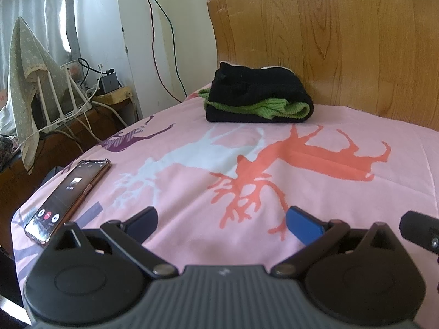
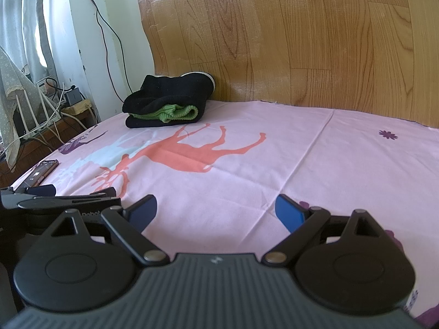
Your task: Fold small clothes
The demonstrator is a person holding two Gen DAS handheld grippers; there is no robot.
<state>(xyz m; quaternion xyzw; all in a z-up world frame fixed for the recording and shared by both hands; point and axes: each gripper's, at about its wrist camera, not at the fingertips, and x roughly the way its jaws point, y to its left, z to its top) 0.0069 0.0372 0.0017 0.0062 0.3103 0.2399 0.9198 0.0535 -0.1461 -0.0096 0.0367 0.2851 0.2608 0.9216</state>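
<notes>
Purple flower print (image 2: 387, 134) in right view; phone (image 1: 65, 200) clearer left.

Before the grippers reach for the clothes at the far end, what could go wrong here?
1. The phone lies near the sheet's left edge, just ahead of the open left gripper; a sideways move might knock it off.
2. The black and green clothes are bundled together, so one grasp may lift both.
3. The left gripper and the open right gripper sit side by side and may collide.

Bedroom, bedsheet (image 2: 274, 164), wooden headboard (image 2: 301, 41), curtains (image 1: 41, 0)
</notes>
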